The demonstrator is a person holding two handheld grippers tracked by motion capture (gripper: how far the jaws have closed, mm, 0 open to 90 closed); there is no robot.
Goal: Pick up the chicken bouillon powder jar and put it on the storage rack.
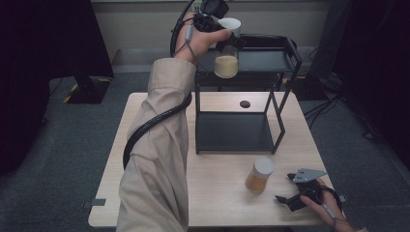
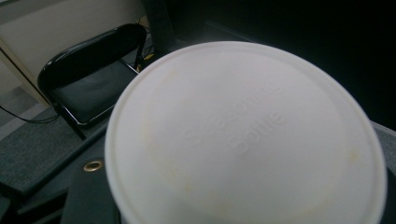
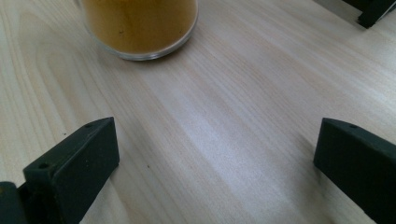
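Observation:
A glass jar of pale beige powder (image 1: 226,65) with a white lid (image 1: 232,22) hangs at the left front of the black rack's top shelf (image 1: 263,60). My left gripper (image 1: 226,39) is shut on it just below the lid. In the left gripper view the lid (image 2: 243,135) reads "Seasoning Bottle" and hides the jaws. A second jar (image 1: 259,175), with orange-brown powder and a white lid, stands on the table (image 1: 217,198) in front of the rack. My right gripper (image 1: 285,187) rests open just right of it; its jaws (image 3: 215,140) stand wide apart, short of the jar's base (image 3: 140,28).
The rack's lower shelf (image 1: 234,130) is bare and sits on the tabletop. A small dark round mark (image 1: 245,104) lies on the table behind it. A black folding chair (image 2: 93,88) stands beyond the rack. My left sleeve (image 1: 159,145) stretches across the table's left half.

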